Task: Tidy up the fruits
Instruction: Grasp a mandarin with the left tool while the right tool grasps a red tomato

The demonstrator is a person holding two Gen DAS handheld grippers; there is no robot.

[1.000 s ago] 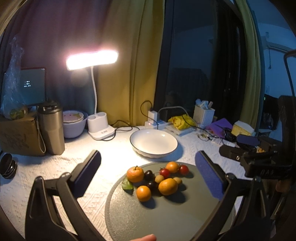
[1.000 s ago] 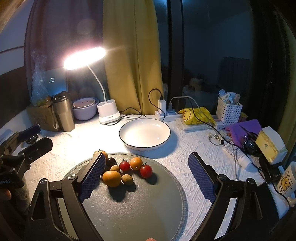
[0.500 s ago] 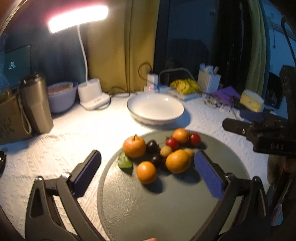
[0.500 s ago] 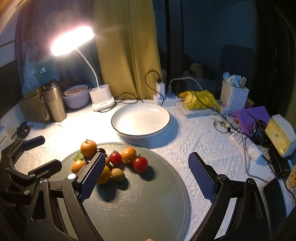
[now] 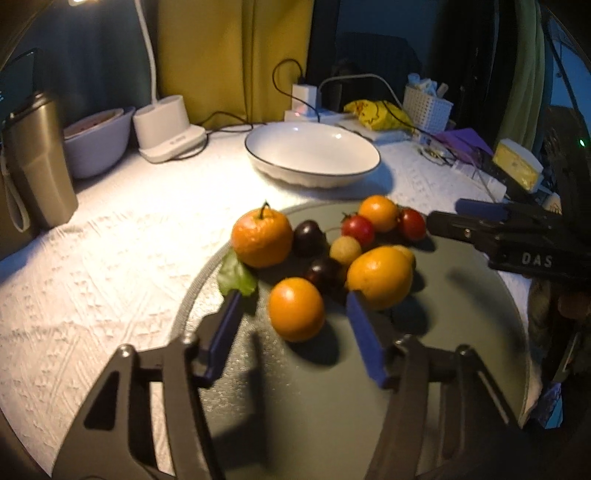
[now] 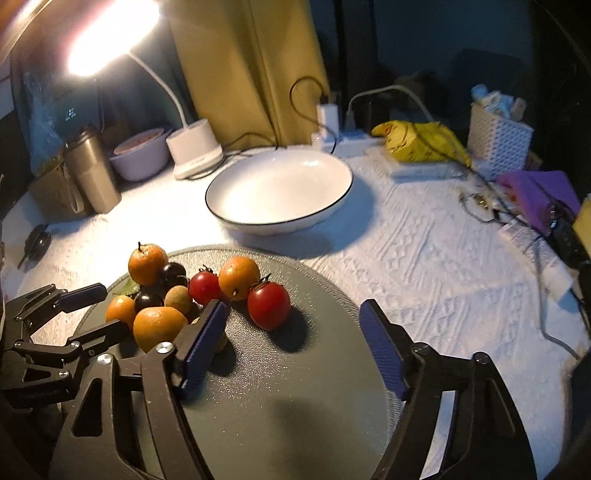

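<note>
Fruit pile sits on grey mat, near side of white bowl. Left gripper fingers apart, flanking nearest orange. Right gripper fingers apart w/ red tomato just beyond.

Left gripper and right gripper jaws parted.

The room is dim, lit mostly by one white gooseneck desk lamp at the upper left, whose head blooms into glare in the right wrist view. Its warm light falls brightest on the white textured cloth over the bench and the white black-rimmed bowl. Fruits on the round grey mat throw dark shadows toward the camera and rightward. Both views are soft with slight blur, strongly curved at the edges, with black vignetted corners.
</note>
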